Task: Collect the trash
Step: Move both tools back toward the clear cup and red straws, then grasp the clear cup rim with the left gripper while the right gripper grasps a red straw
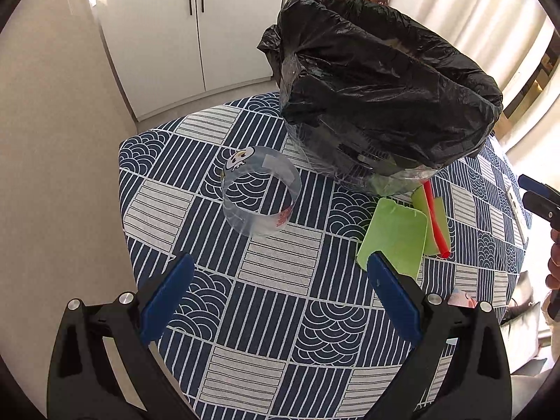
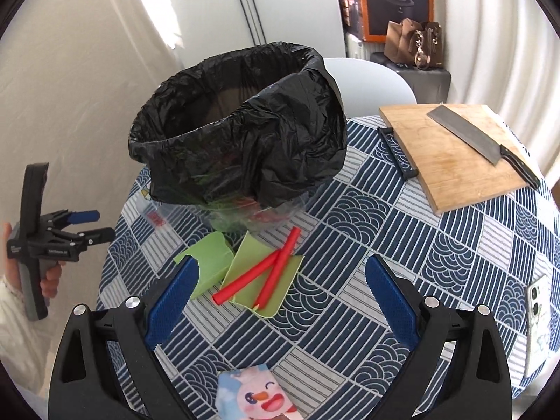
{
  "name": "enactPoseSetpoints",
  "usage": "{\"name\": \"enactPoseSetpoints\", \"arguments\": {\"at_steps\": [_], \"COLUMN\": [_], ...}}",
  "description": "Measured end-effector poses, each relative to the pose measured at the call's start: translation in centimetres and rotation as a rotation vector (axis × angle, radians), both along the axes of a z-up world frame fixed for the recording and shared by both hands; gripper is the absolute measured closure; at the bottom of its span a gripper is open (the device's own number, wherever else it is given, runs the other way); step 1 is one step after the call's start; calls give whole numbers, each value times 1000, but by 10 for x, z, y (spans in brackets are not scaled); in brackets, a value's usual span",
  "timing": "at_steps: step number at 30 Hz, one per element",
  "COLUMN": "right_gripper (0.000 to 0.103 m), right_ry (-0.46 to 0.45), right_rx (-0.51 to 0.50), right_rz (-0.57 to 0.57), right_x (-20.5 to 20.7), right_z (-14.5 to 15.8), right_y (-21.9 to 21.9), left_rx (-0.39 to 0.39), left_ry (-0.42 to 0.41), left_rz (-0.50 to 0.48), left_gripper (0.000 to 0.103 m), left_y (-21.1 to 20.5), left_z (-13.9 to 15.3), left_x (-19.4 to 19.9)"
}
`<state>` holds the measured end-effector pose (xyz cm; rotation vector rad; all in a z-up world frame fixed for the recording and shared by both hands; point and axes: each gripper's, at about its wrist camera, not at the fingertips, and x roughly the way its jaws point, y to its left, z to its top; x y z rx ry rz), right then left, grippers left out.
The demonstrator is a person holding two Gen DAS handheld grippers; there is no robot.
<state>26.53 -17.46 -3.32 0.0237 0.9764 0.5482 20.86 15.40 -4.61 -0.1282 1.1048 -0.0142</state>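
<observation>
A bin lined with a black bag (image 1: 381, 80) (image 2: 241, 122) stands on the patterned table (image 1: 273, 301) (image 2: 402, 245). A clear plastic ring (image 1: 260, 192) lies in front of my open, empty left gripper (image 1: 280, 273). Two green plastic pieces (image 1: 395, 238) (image 2: 210, 262) and red straws (image 1: 435, 220) (image 2: 276, 269) lie by the bin's base. My right gripper (image 2: 280, 276) is open and empty, just short of the straws. A cartoon wrapper (image 2: 255, 395) lies below it. The left gripper also shows in the right wrist view (image 2: 94, 224), and the right gripper in the left wrist view (image 1: 539, 194).
A wooden cutting board (image 2: 451, 161) with a cleaver (image 2: 483, 140) lies at the back right. A phone (image 2: 539, 318) lies at the right table edge. White cabinets (image 1: 196, 35) and a white chair (image 2: 367, 80) stand behind the table.
</observation>
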Motion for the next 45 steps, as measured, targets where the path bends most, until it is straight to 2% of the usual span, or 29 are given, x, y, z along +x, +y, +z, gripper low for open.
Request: {"name": "enactPoseSetpoints", "arguments": {"at_steps": [3,5,9,13,19,22,30,31,34,39,41,45], "right_gripper": [11,11,11,8,8,8,10,11,46,47,53,53], "right_ry": [71,121,104,111,201,239,300,314,336,389,396,412], "right_rx": [65,50,-21,-47,-80,-78,-39,-25,6,35,63,111], "right_rz": [-68,-61,-54,-54,4,13,-10,-16,-28,-19,-34,-62], "right_x": [5,7,2,2,6,9,18,19,22,24,22,22], "right_z": [-12,-22,-31,-39,-62,-72,-91,-92,-94,-104,-105,-105], "right_y": [-4,2,18,31,55,62,66,65,65,67,66,59], "left_rx": [6,-4,-15,-13,7,0,-11,-6,15,-8,-10,-31], "left_ry": [2,-2,-12,-5,14,16,-24,-25,-22,-29,-33,-38], "left_rz": [-19,-31,-28,-9,-58,-82,-52,-54,-41,-47,-43,-30], "left_gripper": [6,6,6,6,6,6,6,6,6,6,6,6], "left_y": [3,6,10,13,12,12,16,15,15,12,10,13], "left_z": [-7,-12,-21,-31,-45,-51,-59,-61,-67,-72,-74,-74], "left_x": [5,9,17,27,42,49,73,76,84,94,100,102]}}
